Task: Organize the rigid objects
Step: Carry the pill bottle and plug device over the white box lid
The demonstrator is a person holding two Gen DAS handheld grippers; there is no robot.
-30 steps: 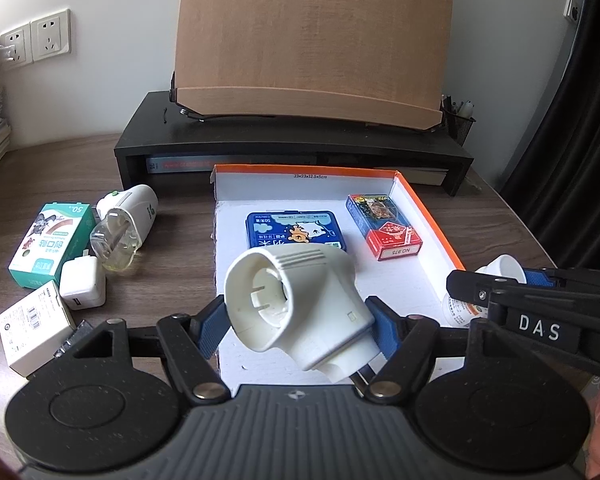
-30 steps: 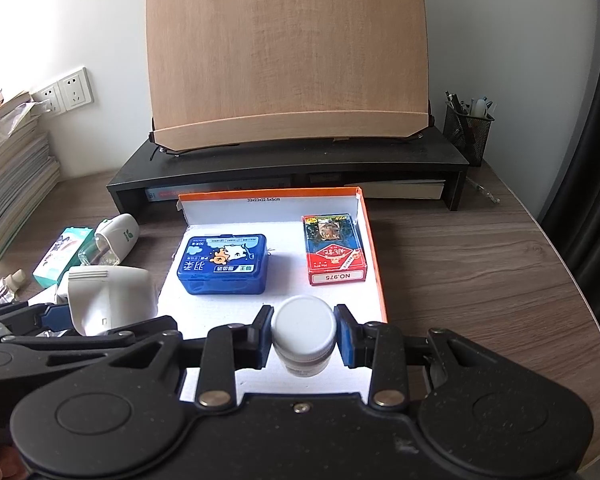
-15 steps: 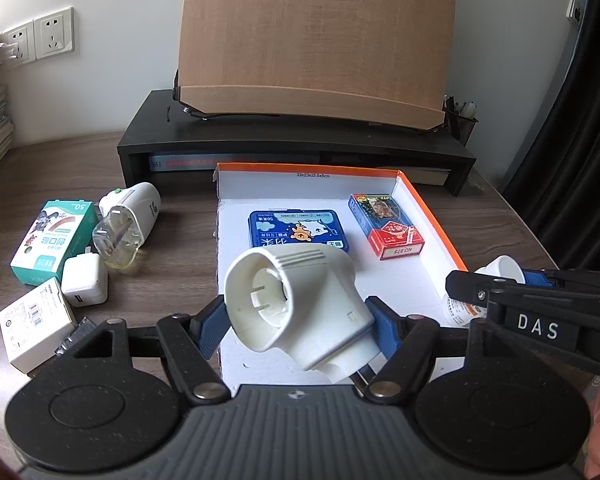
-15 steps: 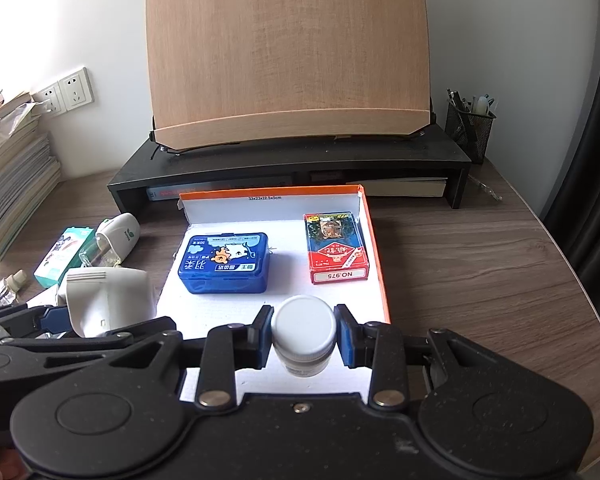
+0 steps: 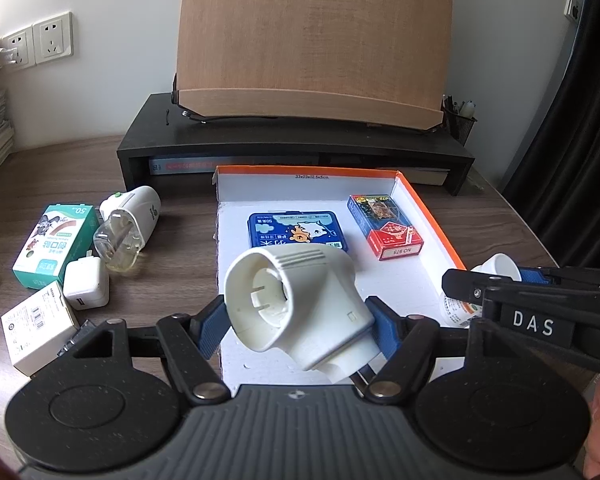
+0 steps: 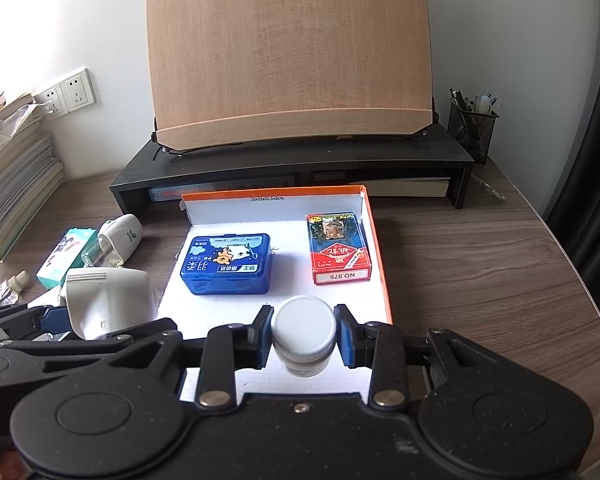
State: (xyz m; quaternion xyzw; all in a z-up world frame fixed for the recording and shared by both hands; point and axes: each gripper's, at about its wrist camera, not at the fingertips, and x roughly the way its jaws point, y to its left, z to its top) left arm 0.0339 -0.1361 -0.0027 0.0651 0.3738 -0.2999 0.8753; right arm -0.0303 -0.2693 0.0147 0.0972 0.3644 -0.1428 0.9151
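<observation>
Above the tray's [image 6: 384, 276] bare near end, left gripper [image 5: 296, 322] clamped on white adapter [image 5: 296, 300], right gripper [image 6: 303, 338] on jar [image 6: 303, 330].

I'm looking at a home office or study desk. A black monitor riser [image 6: 292, 164] spans the back edge of the wood-grain desk [image 6: 480, 280], carrying a wooden reading stand [image 6: 288, 52]. A mesh pen holder [image 6: 474, 126] sits at the back right corner, stacked books and papers [image 6: 8, 176] at the left edge, and 2 wall sockets [image 6: 66, 92] above.
</observation>
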